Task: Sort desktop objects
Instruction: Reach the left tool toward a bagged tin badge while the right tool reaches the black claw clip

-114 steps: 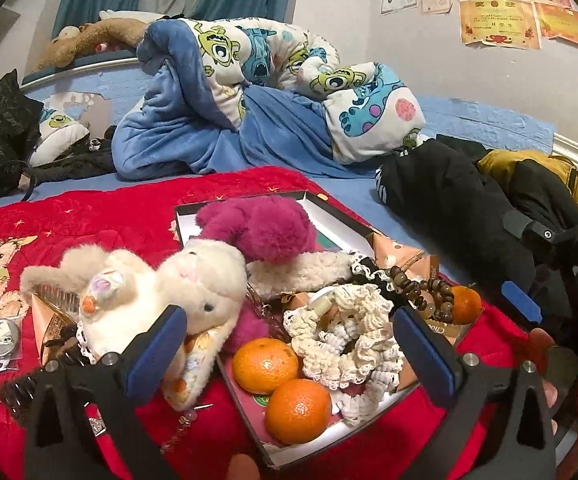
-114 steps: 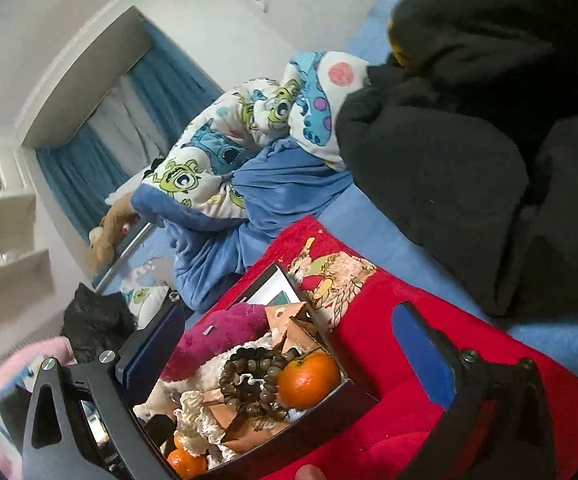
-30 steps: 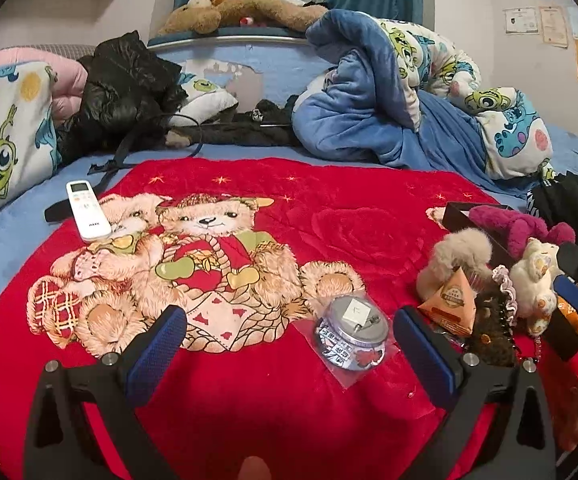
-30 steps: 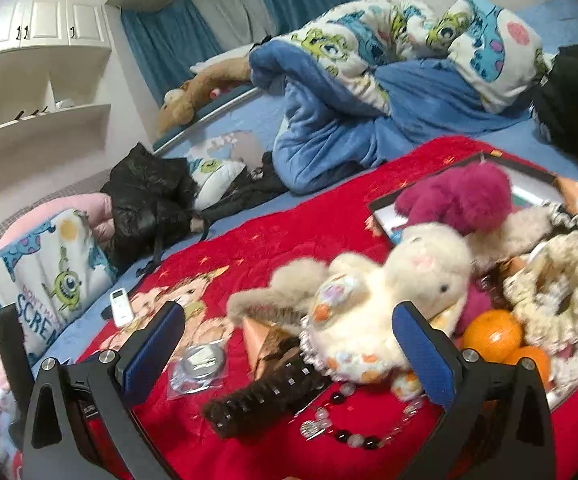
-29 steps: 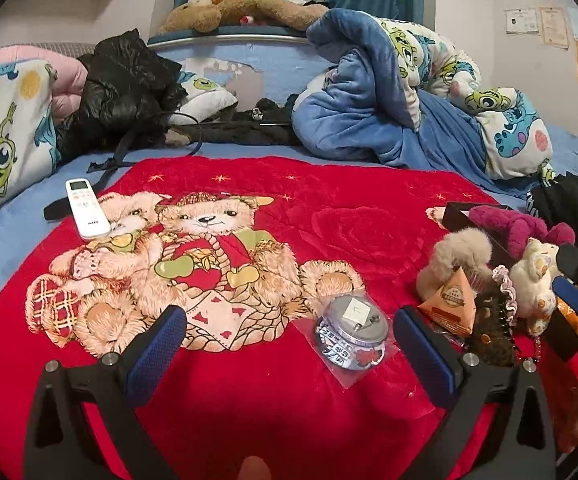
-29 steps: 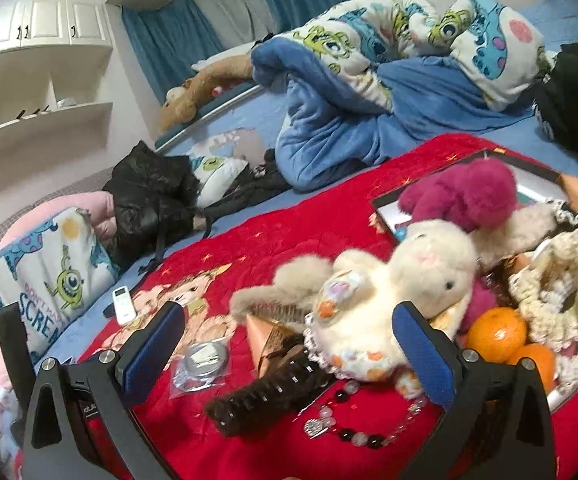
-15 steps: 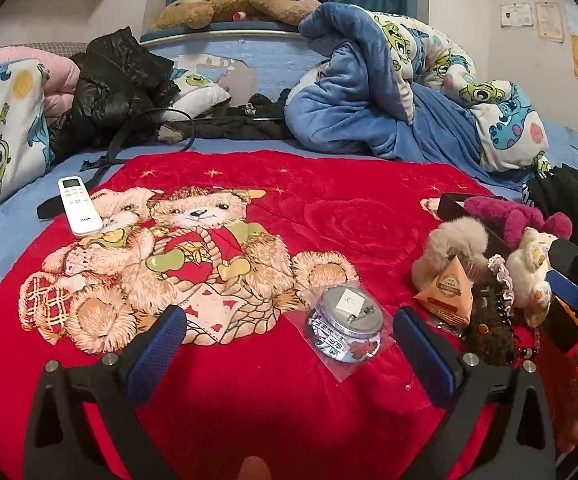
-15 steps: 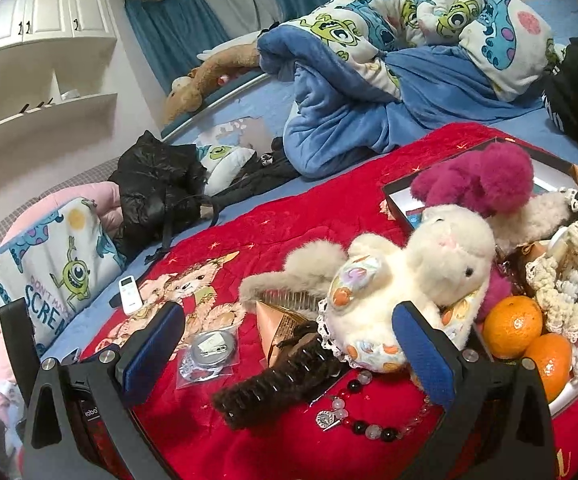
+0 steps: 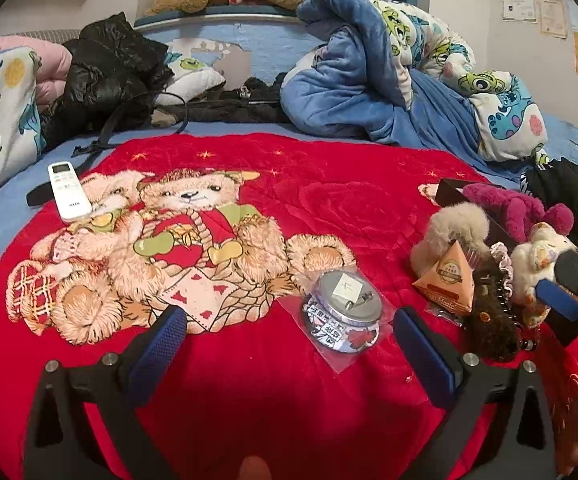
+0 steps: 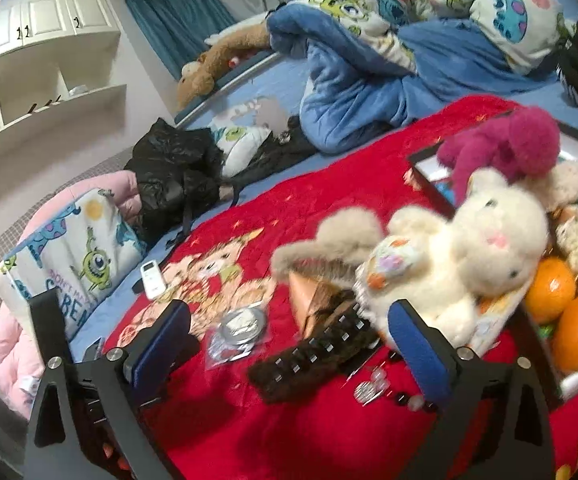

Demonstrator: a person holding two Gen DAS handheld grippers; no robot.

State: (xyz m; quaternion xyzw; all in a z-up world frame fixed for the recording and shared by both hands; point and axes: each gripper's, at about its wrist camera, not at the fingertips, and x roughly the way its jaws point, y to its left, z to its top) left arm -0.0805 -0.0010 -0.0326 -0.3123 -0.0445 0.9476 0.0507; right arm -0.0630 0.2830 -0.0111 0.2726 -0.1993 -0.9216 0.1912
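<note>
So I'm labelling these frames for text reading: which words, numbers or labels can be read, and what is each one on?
"SCREEN" or the like, cut off and unsure: monster pillow.
"Music", partly: bottom edge of the orange pyramid packet.
White remote: one short dark word, too small to read.
Wrapped round tin: characters on its side, blurred.
Wall certificates: too small to read.
</note>
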